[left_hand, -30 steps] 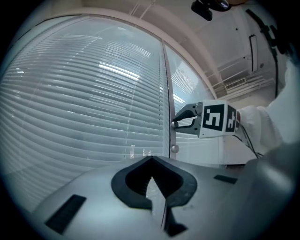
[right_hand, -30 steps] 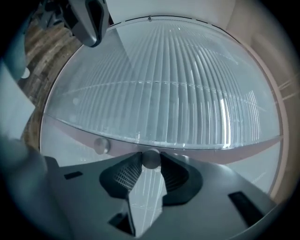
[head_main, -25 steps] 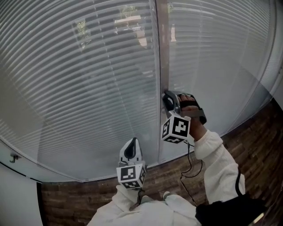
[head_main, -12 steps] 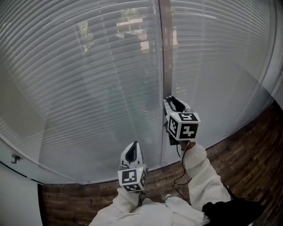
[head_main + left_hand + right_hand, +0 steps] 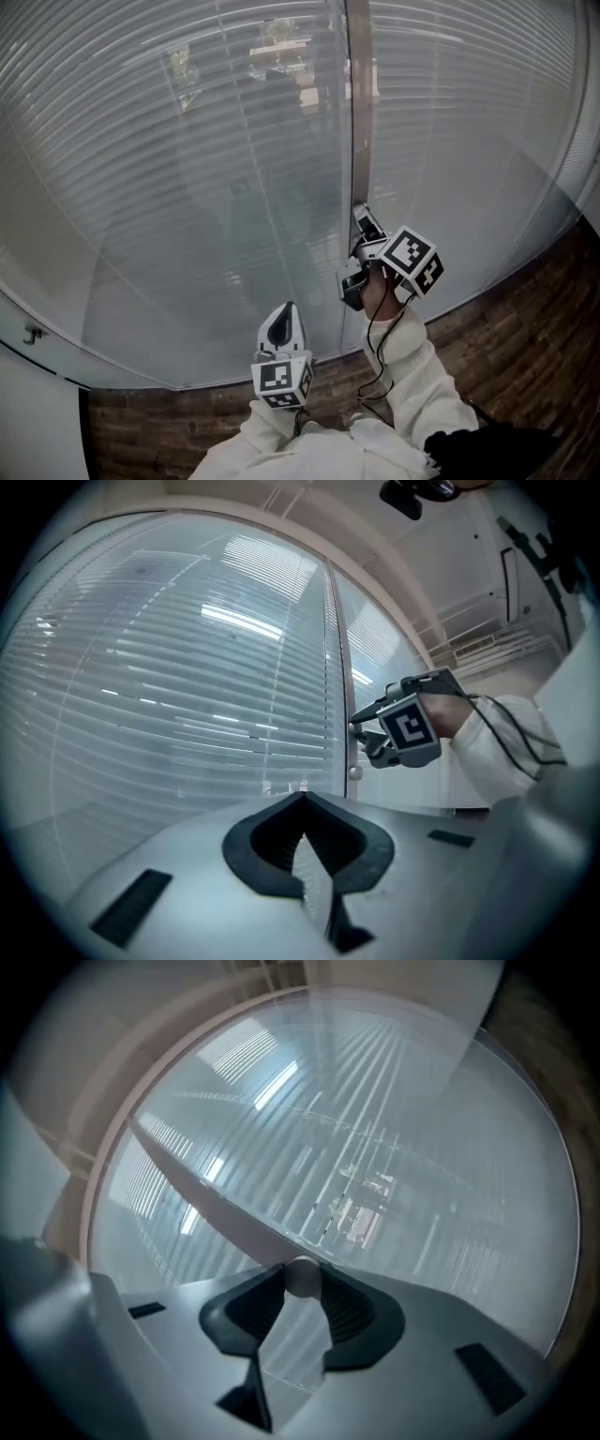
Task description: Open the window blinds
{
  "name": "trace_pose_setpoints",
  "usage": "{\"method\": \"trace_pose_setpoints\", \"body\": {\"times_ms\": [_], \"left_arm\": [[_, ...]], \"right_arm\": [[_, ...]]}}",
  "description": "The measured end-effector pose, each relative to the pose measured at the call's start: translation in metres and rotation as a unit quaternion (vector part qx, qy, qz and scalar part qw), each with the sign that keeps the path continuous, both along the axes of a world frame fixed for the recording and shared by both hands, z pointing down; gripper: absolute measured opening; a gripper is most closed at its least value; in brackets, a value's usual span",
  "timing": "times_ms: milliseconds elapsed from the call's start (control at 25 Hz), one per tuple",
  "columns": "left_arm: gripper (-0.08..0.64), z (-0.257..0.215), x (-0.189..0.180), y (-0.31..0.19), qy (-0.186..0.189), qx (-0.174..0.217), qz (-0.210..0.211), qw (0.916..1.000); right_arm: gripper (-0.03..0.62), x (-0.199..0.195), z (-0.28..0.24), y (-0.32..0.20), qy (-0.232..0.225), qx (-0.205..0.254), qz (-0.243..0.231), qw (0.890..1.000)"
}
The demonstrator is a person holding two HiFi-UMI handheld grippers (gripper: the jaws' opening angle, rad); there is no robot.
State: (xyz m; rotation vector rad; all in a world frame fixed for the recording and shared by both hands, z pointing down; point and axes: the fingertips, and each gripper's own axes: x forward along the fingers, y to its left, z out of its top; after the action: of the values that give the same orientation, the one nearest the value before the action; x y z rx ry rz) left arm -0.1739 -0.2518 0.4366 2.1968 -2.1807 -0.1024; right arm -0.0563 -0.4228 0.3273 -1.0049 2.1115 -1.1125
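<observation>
Grey slatted window blinds (image 5: 187,169) fill the glass on both sides of a vertical post (image 5: 358,112). Their thin tilt wand (image 5: 352,757) hangs by the post and ends in a small ball (image 5: 354,773). My right gripper (image 5: 359,253) is shut on the wand, its marker cube turned out to the right. In the right gripper view the wand's round part (image 5: 301,1277) sits pinched between the jaws of my right gripper (image 5: 301,1286). My left gripper (image 5: 283,309) hangs lower left, pointing at the blinds, shut and holding nothing, as the left gripper view shows (image 5: 302,799).
Brick-patterned floor (image 5: 525,300) lies below the window's curved lower frame (image 5: 141,375). A small metal hook (image 5: 31,334) sticks out at the lower left. My white sleeve (image 5: 412,375) and a black cable trail down from the right gripper.
My right gripper has rolled around the wand, swinging its marker cube from the left side to the right. The slats have tilted and let more of the outside show through. The left gripper stayed put.
</observation>
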Motion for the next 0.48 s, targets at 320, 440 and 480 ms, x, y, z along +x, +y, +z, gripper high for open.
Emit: {"method": "trace_pose_setpoints", "body": {"times_ms": [320,440,480], "left_arm": [[-0.003,0.0012,-0.0031,-0.0003,0.003,0.002,-0.007,1.0],[-0.002,0.0026,-0.0035,-0.0002,0.005,0.001,-0.009,0.9999],[-0.003,0.0033,-0.0036,-0.0002,0.005,0.0,-0.009,0.9999]], "right_arm": [[0.132,0.0024,0.0061,-0.0016,-0.18,-0.09,0.005,0.98],[0.132,0.0031,0.006,-0.0021,-0.188,-0.083,0.008,0.979],[0.132,0.0026,0.0044,-0.0016,-0.161,-0.061,0.005,0.985]]}}
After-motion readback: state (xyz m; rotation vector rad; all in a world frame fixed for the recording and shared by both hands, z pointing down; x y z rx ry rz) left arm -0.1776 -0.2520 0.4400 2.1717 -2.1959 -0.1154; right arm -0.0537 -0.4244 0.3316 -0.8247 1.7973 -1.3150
